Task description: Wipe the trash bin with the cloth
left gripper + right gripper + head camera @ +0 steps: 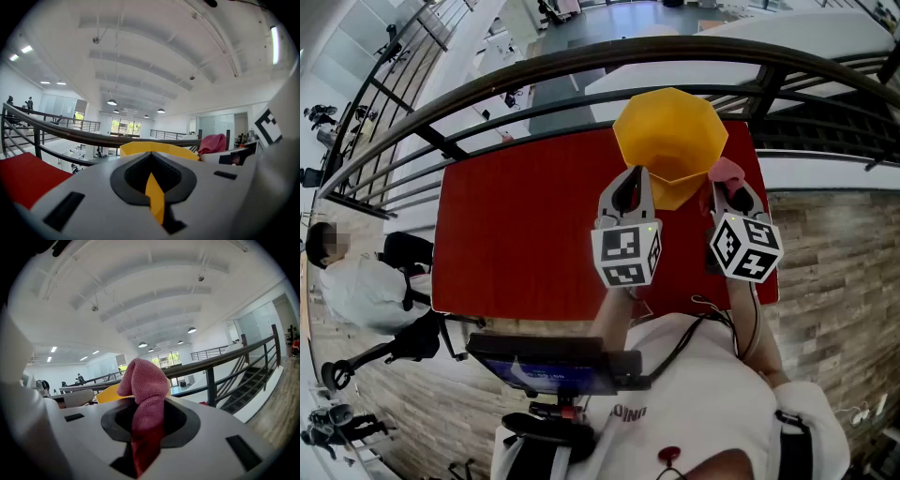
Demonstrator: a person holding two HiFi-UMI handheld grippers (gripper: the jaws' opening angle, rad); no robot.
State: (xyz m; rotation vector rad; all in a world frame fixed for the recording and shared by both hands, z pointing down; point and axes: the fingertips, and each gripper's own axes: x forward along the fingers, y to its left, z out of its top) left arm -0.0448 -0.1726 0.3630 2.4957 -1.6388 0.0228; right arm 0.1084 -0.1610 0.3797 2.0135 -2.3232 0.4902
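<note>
Left fingers (93, 187) clamp the yellow trash bin (670, 141); right fingers (197, 427) pinch pink cloth (145, 390).

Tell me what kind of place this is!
Probably an upstairs balcony in a big office hall: there is a curved railing along the edge, stairs going down, and ceiling lights stretching far away.

In the left gripper view we see only the rim of the trash bin (154, 149); the fingers (89, 192) hide the rest. Right of centre in the head view, the right gripper (729, 190) covers most of the cloth (727, 170).
</note>
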